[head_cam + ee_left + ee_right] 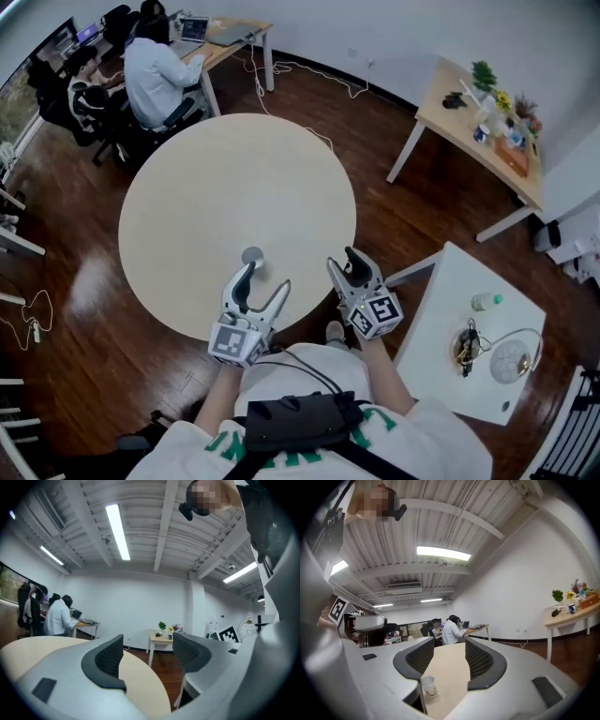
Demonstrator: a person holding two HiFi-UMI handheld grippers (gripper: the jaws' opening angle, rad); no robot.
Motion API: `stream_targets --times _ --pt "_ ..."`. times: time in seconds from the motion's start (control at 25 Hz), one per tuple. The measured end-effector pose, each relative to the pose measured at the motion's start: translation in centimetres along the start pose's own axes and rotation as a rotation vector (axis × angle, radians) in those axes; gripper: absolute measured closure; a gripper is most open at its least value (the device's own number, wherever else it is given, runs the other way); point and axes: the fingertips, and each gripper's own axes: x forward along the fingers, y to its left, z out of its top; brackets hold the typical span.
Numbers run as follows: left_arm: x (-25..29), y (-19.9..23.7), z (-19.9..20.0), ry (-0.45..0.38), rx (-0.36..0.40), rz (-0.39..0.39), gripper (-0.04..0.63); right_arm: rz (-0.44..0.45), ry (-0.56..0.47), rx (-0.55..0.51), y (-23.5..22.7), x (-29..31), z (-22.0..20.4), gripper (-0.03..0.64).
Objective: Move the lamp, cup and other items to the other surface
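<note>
A small pale cup point(251, 255) stands on the round beige table point(206, 197) near its front edge. In the right gripper view the cup point(428, 685) shows low between the jaws, some way ahead of them. My left gripper point(267, 277) hovers just in front of the cup, open and empty. Beside it, my right gripper point(341, 263) is also open and holds nothing. A white lamp point(514, 359) with a curved arm lies on the white square table point(441, 309) at the right. In the gripper views, neither the left gripper point(147, 644) nor the right gripper point(449, 646) has anything between its pads.
On the white table a small bottle point(486, 301) and a dark tangled object point(465, 348) lie beside the lamp. A wooden desk point(469, 131) with a plant and small items stands at the back right. People sit at a desk point(225, 37) at the back left.
</note>
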Motion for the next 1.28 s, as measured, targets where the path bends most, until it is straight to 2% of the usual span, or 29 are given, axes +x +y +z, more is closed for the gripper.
stream_targets --times 0.24,0.48,0.88,1.12,1.28 --pt "-5.8 6.2 -0.5 -0.01 -0.034 0.217 0.27 0.168 0.003 -0.03 7.1 4.7 1.4 0.385" --pt "-9.6 9.0 -0.5 0.015 -0.052 0.316 0.272 0.293 0.03 -0.033 12.3 6.4 1.0 0.385" --pt "-12.5 10.8 0.2 -0.041 -0.095 0.387 0.272 0.352 0.099 -0.043 14.6 8.5 -1.3 0.385" --pt "-13.5 11.6 -0.8 -0.027 -0.119 0.406 0.273 0.33 0.268 -0.071 13.7 10.2 -7.0 0.385" --pt "-14.1 11.8 -1.7 -0.014 -0.135 0.42 0.273 0.351 0.376 -0.126 13.9 11.9 -11.5 0.385"
